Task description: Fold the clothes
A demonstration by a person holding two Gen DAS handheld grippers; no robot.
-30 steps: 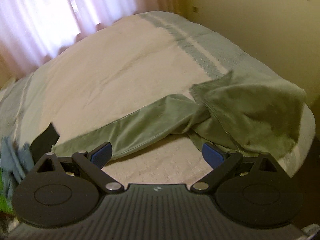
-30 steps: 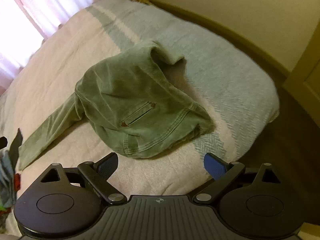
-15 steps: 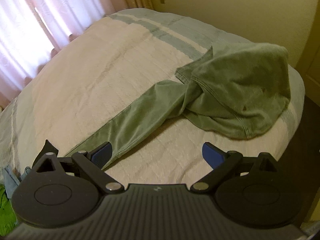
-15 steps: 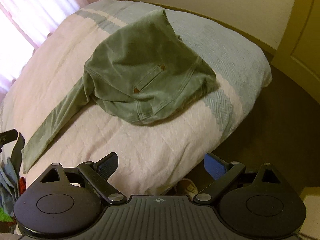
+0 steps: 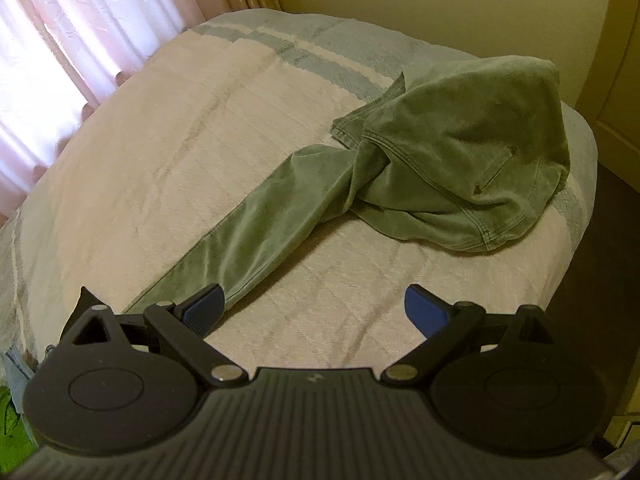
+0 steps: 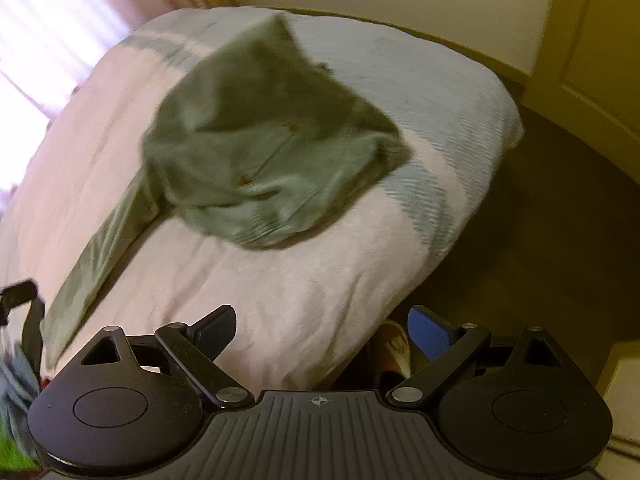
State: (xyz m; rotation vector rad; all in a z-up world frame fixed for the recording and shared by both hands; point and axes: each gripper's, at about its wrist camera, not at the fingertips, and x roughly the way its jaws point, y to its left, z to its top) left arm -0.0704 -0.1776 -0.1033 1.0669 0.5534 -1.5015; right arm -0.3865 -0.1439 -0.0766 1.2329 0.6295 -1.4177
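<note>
A pair of green trousers (image 5: 448, 176) lies crumpled on the bed (image 5: 160, 152), its waist and pocket part bunched near the bed's right corner, one leg stretching down-left toward me. My left gripper (image 5: 312, 308) is open above the bedspread, its left pad beside the leg's end, nothing held. In the right wrist view the same green trousers (image 6: 256, 148) appear blurred on the bed (image 6: 320, 300). My right gripper (image 6: 320, 330) is open, held back over the bed's near corner, well short of the cloth.
Pink curtains (image 5: 72, 40) hang behind the bed at the left. A yellowish wall and a door (image 6: 592, 60) stand to the right, with dark floor (image 6: 540, 220) past the bed's edge. Blue and green cloth (image 6: 16, 384) shows at the lower left.
Both grippers have pulled back and risen from the trousers; more of the bed and floor shows now. The trousers lie where they were. Both grippers stayed open.
</note>
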